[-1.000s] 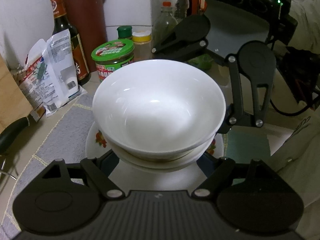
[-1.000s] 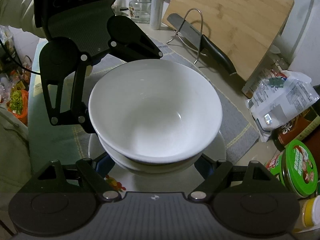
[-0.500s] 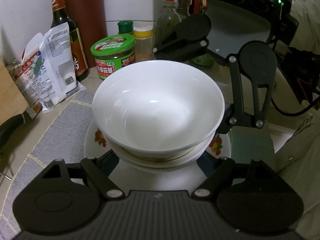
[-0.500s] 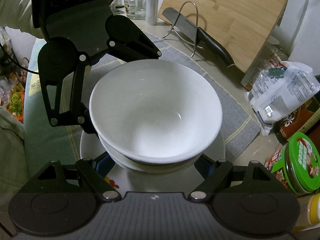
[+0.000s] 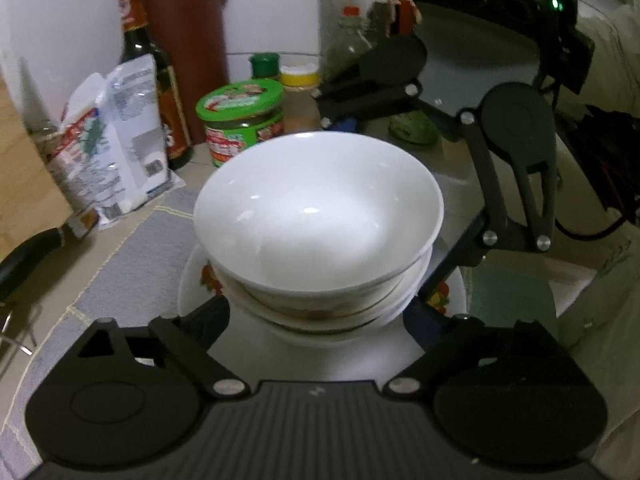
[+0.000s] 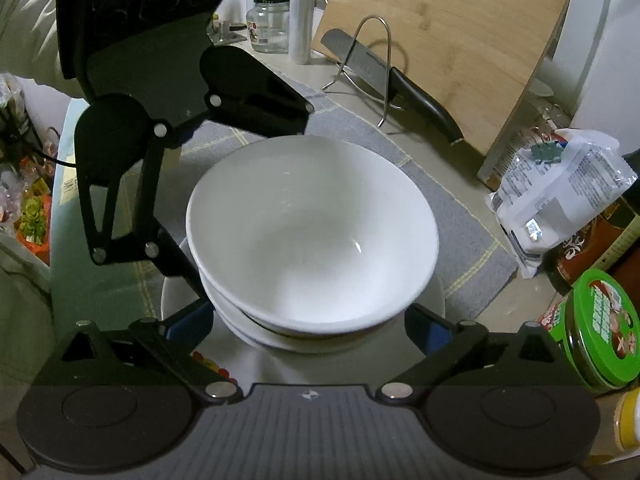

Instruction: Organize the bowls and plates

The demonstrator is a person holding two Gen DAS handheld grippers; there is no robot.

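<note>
- A plain white bowl point(image 5: 318, 216), glossy and deep, sits nested on top of other white bowls, whose rims show just beneath it.
- The stack of bowls stands on a white plate point(image 5: 450, 298) with a fruit-coloured print near its rim; the plate lies on a grey mat point(image 6: 460, 216) with pale yellow lines, spread over the surface.
- The left hand-held gripper point(image 5: 318, 320) has just been opening; its jaws stand apart on either side of the lower part of the stack, with the blue pads beside the bowls and not pressing on them, as far as can be seen.
- The right hand-held gripper point(image 6: 308, 326) faces it from the opposite side and has also just been opening; its jaws are spread wide around the stack, holding nothing.
- Near the mat are a green-lidded jar point(image 5: 242, 120), a white packet point(image 6: 560, 192), a dark sauce bottle point(image 5: 142, 76), a black-handled knife point(image 6: 394, 84) on a wire stand, and a leaning wooden board point(image 6: 452, 32).
</note>
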